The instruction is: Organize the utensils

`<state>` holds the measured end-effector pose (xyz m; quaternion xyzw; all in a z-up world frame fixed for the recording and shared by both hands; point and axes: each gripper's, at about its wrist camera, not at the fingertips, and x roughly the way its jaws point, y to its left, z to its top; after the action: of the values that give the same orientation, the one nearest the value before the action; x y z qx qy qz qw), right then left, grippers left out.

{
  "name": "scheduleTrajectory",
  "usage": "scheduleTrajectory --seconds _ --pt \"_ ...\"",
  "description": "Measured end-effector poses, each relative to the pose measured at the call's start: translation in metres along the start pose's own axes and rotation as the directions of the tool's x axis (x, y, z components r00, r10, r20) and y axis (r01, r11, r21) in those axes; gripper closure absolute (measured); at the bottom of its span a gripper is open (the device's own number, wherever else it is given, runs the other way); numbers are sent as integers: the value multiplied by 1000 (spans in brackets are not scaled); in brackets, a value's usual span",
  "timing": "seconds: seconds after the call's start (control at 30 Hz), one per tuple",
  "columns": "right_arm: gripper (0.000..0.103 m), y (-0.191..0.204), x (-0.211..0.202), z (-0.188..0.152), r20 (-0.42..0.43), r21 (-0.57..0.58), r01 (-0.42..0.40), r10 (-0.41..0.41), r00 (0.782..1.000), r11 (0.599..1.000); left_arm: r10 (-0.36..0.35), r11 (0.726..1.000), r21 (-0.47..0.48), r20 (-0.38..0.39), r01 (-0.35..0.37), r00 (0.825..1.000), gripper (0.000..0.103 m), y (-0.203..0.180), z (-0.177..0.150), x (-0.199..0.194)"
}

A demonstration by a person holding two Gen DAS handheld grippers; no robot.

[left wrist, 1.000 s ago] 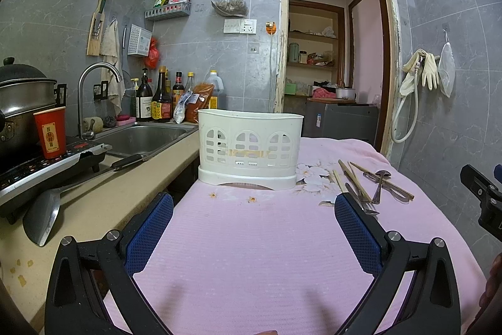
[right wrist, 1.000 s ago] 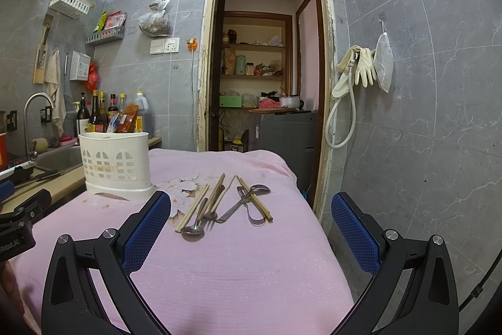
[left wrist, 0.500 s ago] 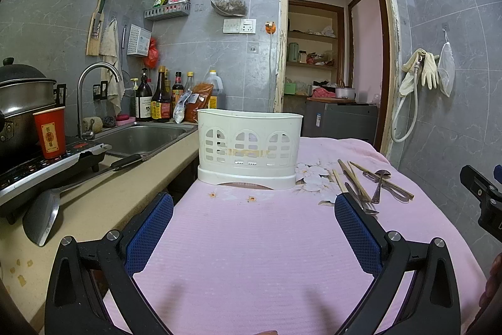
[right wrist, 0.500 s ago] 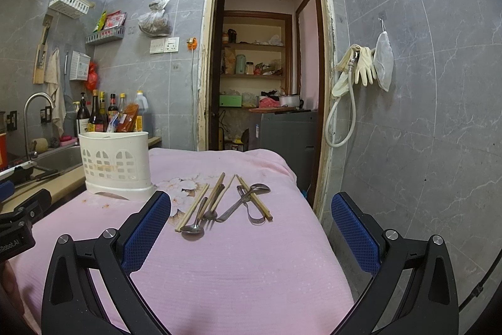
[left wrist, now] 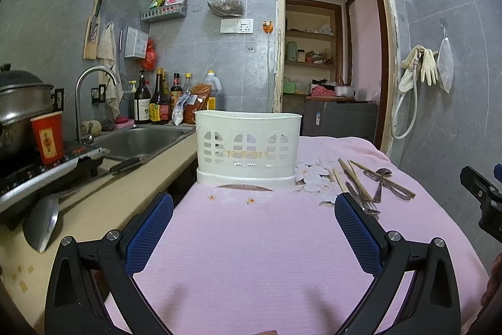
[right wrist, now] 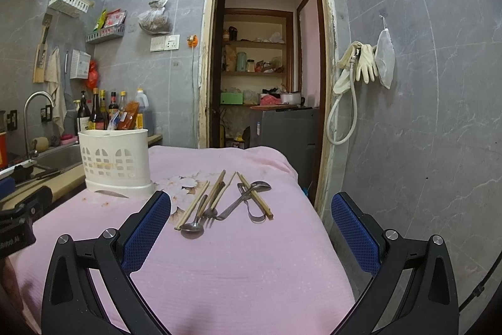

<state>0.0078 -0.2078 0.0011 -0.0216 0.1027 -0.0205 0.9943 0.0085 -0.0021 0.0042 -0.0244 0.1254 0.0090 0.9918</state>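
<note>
On the cloth-covered worktop (right wrist: 238,266) the utensil holder (left wrist: 248,146) stands at the far left, just beside the sink (left wrist: 141,140) to its left. The loose chopsticks (right wrist: 216,193) and spoons (right wrist: 194,225) lie together to the holder's right, apart from it. Bottles (left wrist: 157,99) stand behind the sink against the far wall, and the doorway (right wrist: 266,68) opens beyond the worktop's far edge.
</note>
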Motion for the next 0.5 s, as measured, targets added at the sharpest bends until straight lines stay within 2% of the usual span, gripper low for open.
scheduleTrajectory --seconds 0.23,0.4,0.5 --pt "0 -8 21 11 -20 -41 2 -3 1000 999 -51 998 39 -23 52 998 2 -7 21 28" --pt "0 -19 44 22 -51 -71 -47 44 998 996 -90 993 65 -64 95 994 2 -18 38 54" --pt "0 -26 60 28 -83 -68 -84 78 993 994 -114 989 76 -124 124 986 2 -25 46 73"
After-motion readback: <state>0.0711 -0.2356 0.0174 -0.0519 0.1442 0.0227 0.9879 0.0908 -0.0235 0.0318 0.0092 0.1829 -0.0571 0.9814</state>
